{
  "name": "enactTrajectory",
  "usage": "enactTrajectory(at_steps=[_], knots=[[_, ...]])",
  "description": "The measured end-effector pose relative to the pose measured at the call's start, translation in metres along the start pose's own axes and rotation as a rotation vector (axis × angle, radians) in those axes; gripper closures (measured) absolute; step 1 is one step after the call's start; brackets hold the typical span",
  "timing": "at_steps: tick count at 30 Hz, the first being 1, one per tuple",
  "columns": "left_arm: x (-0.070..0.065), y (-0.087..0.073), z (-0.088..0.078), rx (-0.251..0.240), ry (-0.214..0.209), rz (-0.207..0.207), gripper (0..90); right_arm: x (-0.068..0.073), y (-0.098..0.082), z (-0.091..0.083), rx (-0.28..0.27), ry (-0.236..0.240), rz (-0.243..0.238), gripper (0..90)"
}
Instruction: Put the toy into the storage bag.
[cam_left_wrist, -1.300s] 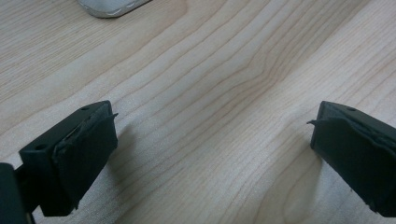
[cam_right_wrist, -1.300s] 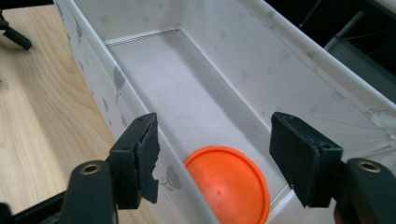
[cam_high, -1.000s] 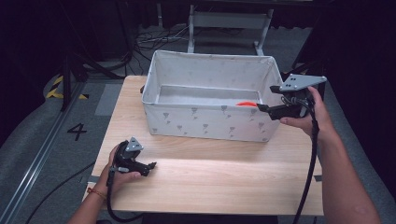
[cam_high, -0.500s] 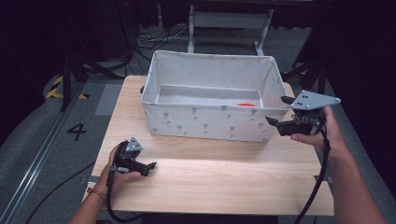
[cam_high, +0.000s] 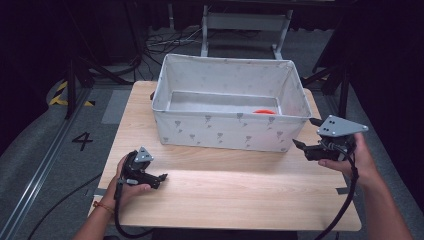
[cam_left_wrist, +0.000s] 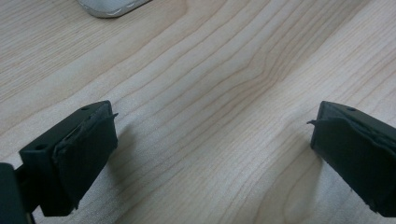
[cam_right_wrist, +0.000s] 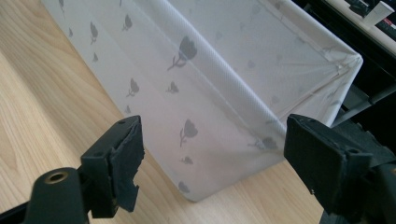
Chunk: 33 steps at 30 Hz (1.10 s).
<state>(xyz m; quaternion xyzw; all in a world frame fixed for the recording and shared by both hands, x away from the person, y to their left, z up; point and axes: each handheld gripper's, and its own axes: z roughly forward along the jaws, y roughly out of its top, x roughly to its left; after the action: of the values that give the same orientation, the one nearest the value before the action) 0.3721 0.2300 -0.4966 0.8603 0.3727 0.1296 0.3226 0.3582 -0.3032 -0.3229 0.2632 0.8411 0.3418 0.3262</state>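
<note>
A white fabric box (cam_high: 225, 134) with a grey flower print stands at the back of the wooden table (cam_high: 225, 200). A small orange thing (cam_high: 263, 111) lies on its floor at the right. My right gripper (cam_high: 303, 131) hovers just off the box's front right corner. Its jaws have just been opening and nothing is between them. In the right gripper view the open gripper (cam_right_wrist: 212, 149) faces the box's outer wall (cam_right_wrist: 210, 70). My left gripper (cam_high: 161, 180) rests on the table at the front left, open. In the left gripper view the gripper (cam_left_wrist: 212, 140) frames bare wood.
A corner of the box (cam_left_wrist: 112, 7) lies ahead of the left jaws. Cables and a metal stand (cam_high: 245, 22) sit on the floor behind the table. A rail and a painted 4 (cam_high: 82, 141) mark the floor at the left.
My right gripper has moved from above the box's right rim outward, down and toward the person, to beside the front right corner. The left gripper has stayed in place.
</note>
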Motion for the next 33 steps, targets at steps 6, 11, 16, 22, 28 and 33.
enactTrajectory(at_steps=[6, 11, 16, 22, 28, 33], knots=[[0.0, 0.0, 0.0, 0.0, 0.002, 0.001, 0.8, 0.008, -0.015, 0.003, 0.033, -0.006, -0.001, 20.6], [0.0, 0.0, 0.0, 0.001, 0.001, 0.0, 0.8, 0.016, -0.033, 0.015, 0.088, -0.025, -0.016, 20.2], [0.0, 0.0, 0.0, 0.001, 0.0, -0.001, 0.8, 0.022, -0.051, 0.026, 0.124, -0.005, -0.004, 20.1], [0.0, 0.0, 0.0, 0.001, 0.001, 0.001, 0.9, 0.025, -0.071, 0.036, 0.152, 0.033, 0.038, 20.7], [0.0, 0.0, 0.0, 0.0, 0.002, 0.001, 0.8, 0.029, -0.093, 0.047, 0.181, 0.068, 0.074, 21.2], [0.0, 0.0, 0.0, 0.0, 0.0, 0.0, 0.8, 0.03, -0.111, 0.053, 0.208, 0.079, 0.11, 21.9]])
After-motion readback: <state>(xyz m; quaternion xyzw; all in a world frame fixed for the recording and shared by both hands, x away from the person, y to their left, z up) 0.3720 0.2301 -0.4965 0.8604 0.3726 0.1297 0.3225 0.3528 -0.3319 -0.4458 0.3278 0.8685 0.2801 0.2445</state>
